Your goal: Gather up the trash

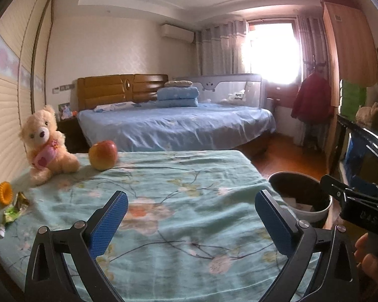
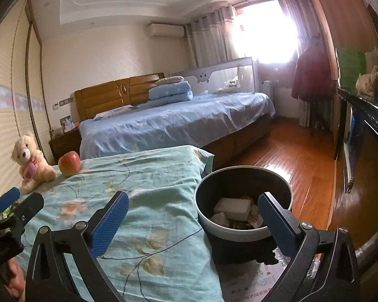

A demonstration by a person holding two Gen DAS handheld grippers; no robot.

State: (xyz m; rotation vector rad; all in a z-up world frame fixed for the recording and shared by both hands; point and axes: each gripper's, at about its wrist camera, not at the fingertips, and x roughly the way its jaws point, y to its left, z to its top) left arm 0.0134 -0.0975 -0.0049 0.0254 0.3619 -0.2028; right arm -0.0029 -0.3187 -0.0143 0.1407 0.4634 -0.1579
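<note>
Now the green wrapper [image 1: 13,212] lies crumpled at the counter's [image 1: 189,181] far left edge, well left of my wide-open, empty left gripper [image 1: 191,207], while my equally open, empty right gripper [image 2: 192,207] hovers by the bin [image 2: 242,232].

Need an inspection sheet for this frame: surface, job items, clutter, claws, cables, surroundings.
Surface: floral teal cloth, wrinkled, covers the work surface.
Job's things: green wrapper at the cloth's left edge; small wrapper nearer the camera; trash bin beside the cloth's right edge, holding paper scraps.
Clutter: teddy bear, apple, orange ring.
Claws: left claw open, empty; right claw open, empty, one finger over the bin.
Cables: nothing seen.
Surroundings: bed, bright window, wood floor.
</note>
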